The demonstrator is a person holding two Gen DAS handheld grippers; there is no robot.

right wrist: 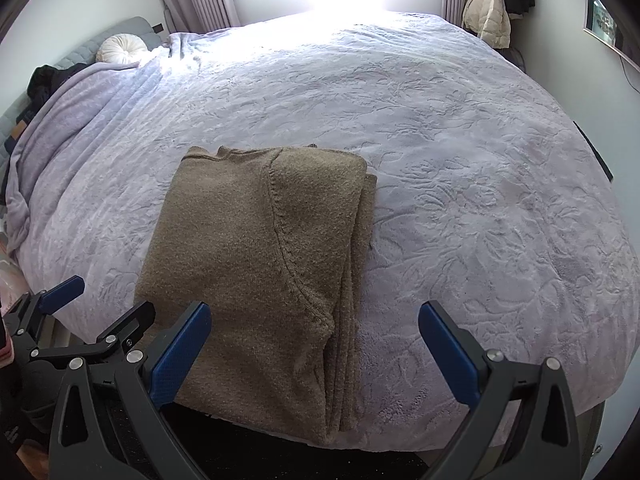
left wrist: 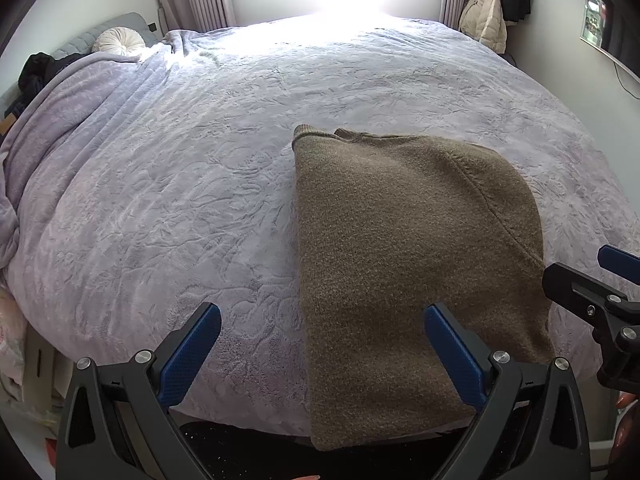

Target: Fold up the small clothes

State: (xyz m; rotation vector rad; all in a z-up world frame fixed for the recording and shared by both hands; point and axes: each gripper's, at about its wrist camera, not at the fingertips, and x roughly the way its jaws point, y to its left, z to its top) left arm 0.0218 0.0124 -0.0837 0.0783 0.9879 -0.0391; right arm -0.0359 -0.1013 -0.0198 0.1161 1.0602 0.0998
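An olive-brown knitted garment (left wrist: 400,248) (right wrist: 256,264) lies folded lengthwise on the lilac bedspread, its near end hanging slightly over the bed's front edge. My left gripper (left wrist: 322,316) hovers open above the garment's left edge, nothing between its blue pads. In the left wrist view the right gripper (left wrist: 592,268) shows at the right border. My right gripper (right wrist: 314,314) is open over the garment's layered right edge and grips nothing. The left gripper (right wrist: 108,292) appears at the lower left of the right wrist view, open.
The bed (right wrist: 480,160) fills both views, with a rumpled blanket (left wrist: 60,152) and a round white cushion (left wrist: 119,40) at the far left. Coats (left wrist: 486,16) hang in the far right corner beside curtains. Dark floor (right wrist: 248,452) lies below the bed's near edge.
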